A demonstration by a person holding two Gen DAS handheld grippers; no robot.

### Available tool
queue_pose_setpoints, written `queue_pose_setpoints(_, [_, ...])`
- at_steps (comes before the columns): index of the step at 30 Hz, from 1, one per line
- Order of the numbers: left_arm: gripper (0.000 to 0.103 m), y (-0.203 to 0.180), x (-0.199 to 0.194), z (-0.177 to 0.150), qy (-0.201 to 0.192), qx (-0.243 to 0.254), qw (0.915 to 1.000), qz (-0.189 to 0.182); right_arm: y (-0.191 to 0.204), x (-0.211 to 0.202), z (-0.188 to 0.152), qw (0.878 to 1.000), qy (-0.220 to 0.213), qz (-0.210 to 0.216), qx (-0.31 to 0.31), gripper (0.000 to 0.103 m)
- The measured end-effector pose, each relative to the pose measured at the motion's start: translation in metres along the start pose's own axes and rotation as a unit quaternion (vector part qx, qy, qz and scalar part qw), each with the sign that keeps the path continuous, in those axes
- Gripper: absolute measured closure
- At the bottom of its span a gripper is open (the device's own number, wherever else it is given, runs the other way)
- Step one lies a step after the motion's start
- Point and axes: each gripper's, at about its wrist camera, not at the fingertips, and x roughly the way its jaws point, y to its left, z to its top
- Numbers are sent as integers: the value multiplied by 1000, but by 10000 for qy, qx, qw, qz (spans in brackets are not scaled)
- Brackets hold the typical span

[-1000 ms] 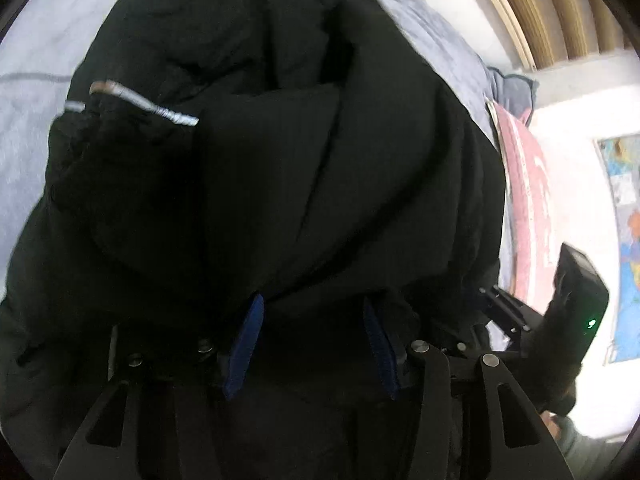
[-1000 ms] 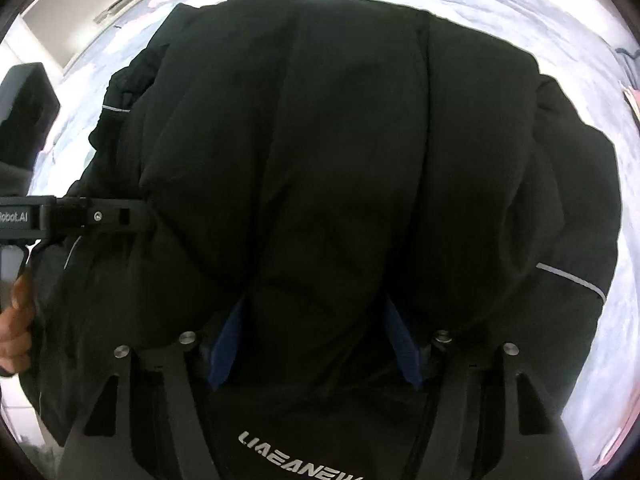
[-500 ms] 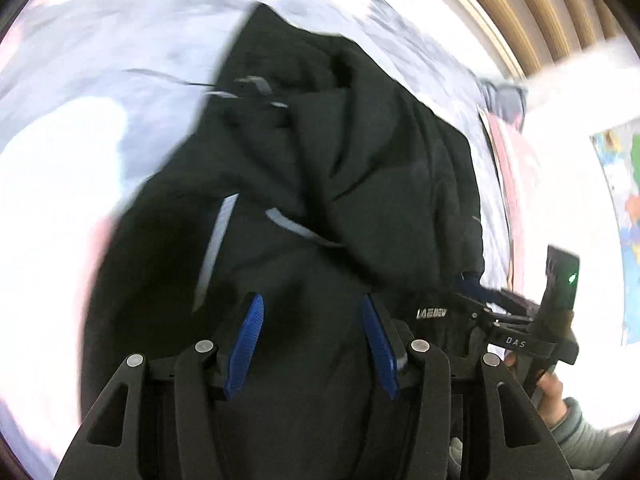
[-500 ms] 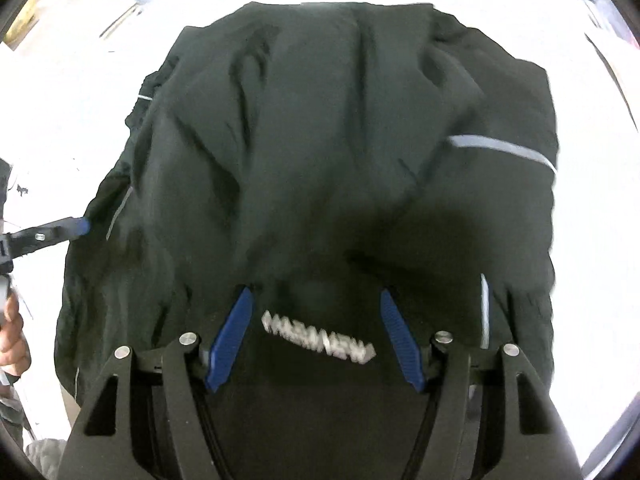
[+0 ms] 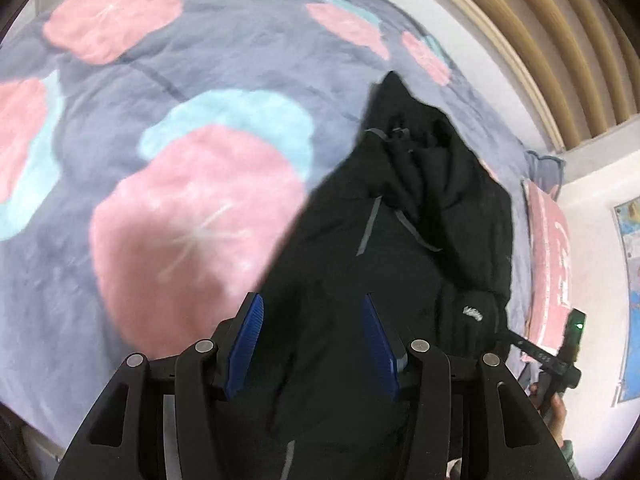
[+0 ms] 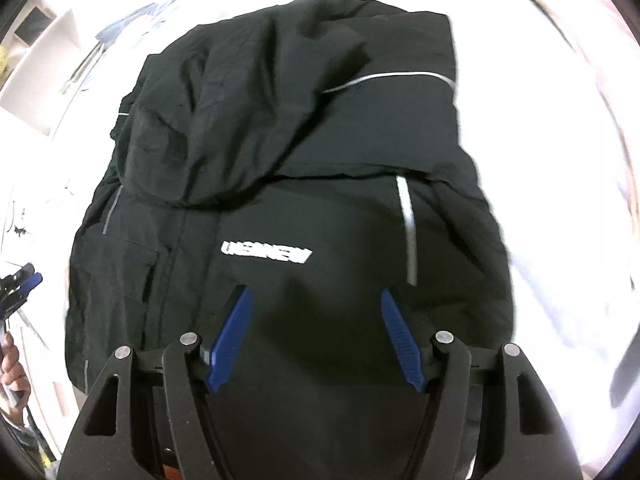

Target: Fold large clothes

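Hovering wide and empty, the left tongs (image 5: 311, 342) and right tongs (image 6: 316, 338) hang just above the near edge of the black hooded nylon jacket (image 6: 288, 168). It lies part-folded on the grey bed blanket with pink and blue blotches (image 5: 168, 152), hood flopped over its chest logo. Looks like a pause between folds; next, I'd say, each needs a fresh grip on an edge.
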Motion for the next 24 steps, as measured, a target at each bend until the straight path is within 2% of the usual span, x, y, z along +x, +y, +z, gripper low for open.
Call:
queue_pose_setpoints(2, [50,16,3,-4,61,-151,9999,-3,-6,2,-6,9999,34,-58,146,33])
queue_pose_setpoints(5, [50,41,13,-13,284,-488,9981,-260,-20,3,-19,9990,129,-189,372,33])
queue_pose_setpoints(7, [50,48,21,-19,410,-569,9973,-212,-32,0,-28,9986,155,-240,455,33])
queue_pose_setpoints(14, [50,50,48,-48,866,-430,9946,-369,-68,-7,-62,9952,248,-547,774,33])
queue_pose_setpoints(16, [50,45,48,-54,837,-298,9952,-405,-78,-13,-72,9942,249,-552,892,33])
queue_pose_setpoints(20, [50,33,41,-59,802,-142,9935,-789,-103,-21,-94,9911,343,-557,1161,33])
queue_pose_setpoints(24, [50,36,42,-57,834,-179,9949,-536,-119,-15,-112,9878,518,-409,1413,33])
